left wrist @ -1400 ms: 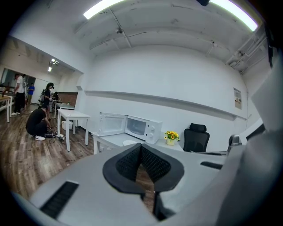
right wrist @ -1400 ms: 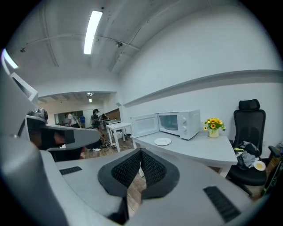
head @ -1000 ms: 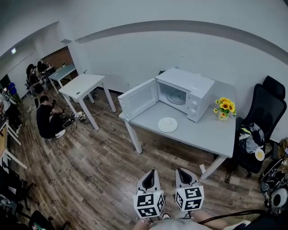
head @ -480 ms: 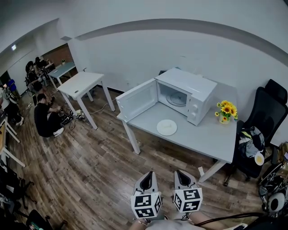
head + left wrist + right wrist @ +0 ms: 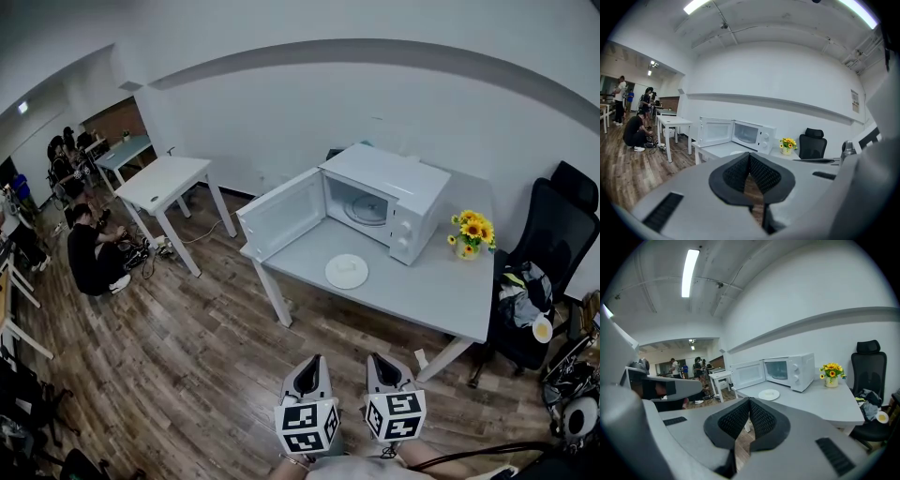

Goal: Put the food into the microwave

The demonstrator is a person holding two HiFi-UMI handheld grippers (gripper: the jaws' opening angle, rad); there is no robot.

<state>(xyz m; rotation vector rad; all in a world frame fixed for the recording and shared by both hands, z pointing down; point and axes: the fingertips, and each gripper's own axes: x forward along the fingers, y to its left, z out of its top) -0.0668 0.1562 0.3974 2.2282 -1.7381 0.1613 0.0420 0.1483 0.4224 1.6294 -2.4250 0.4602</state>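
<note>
A white microwave (image 5: 394, 199) stands on a grey table (image 5: 441, 291) with its door (image 5: 279, 214) swung open to the left. In front of it on the table lies a white plate of pale food (image 5: 347, 272). Both grippers hang over the wood floor, well short of the table. My left gripper (image 5: 310, 368) is shut with nothing in it, and my right gripper (image 5: 379, 364) beside it is shut and empty too. The microwave (image 5: 751, 134) shows ahead in the left gripper view, and the plate (image 5: 769, 394) and microwave (image 5: 786, 370) in the right gripper view.
A pot of sunflowers (image 5: 470, 229) stands right of the microwave. A black office chair (image 5: 553, 234) with things on its seat sits at the table's right end. White tables (image 5: 169, 183) and several people (image 5: 89, 253) are at the far left.
The table and microwave have shifted slightly toward the camera and left in the head view. Both grippers keep their place at the bottom of that view, still shut.
</note>
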